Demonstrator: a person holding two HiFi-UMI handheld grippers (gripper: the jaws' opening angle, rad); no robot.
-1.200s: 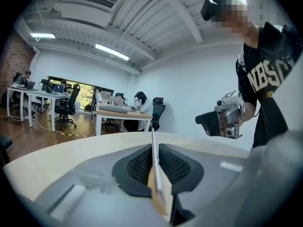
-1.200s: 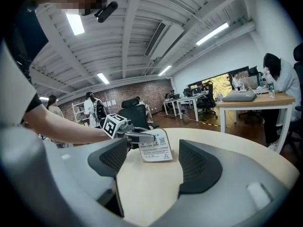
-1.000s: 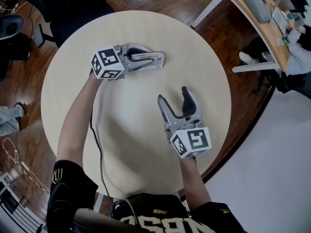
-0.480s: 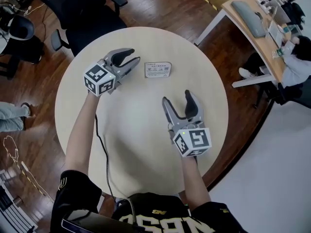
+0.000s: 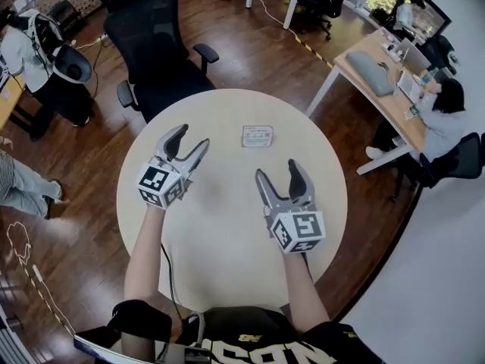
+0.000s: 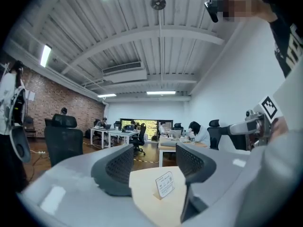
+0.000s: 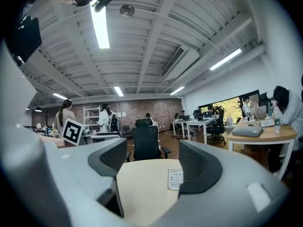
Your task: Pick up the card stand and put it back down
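Observation:
The card stand [image 5: 258,136], a small white printed card, stands on the round beige table [image 5: 227,233] at its far side. It also shows ahead in the left gripper view as the card stand [image 6: 164,185] and in the right gripper view as the card stand [image 7: 174,179], partly hidden by the right jaw. My left gripper [image 5: 190,139] is held above the table, left of the stand and apart from it. Its jaws have just been opening and nothing is between them. My right gripper [image 5: 278,171] hovers nearer to me, open and empty.
A black office chair [image 5: 155,44] stands just beyond the table's far edge. A desk [image 5: 379,82] with a seated person [image 5: 447,116] is at the right. Another person's leg [image 5: 26,184] shows at the left, over the wooden floor.
The left gripper let go of the card stand, opened and drew back to the left and towards me. Both grippers rose. The stand stays on the table.

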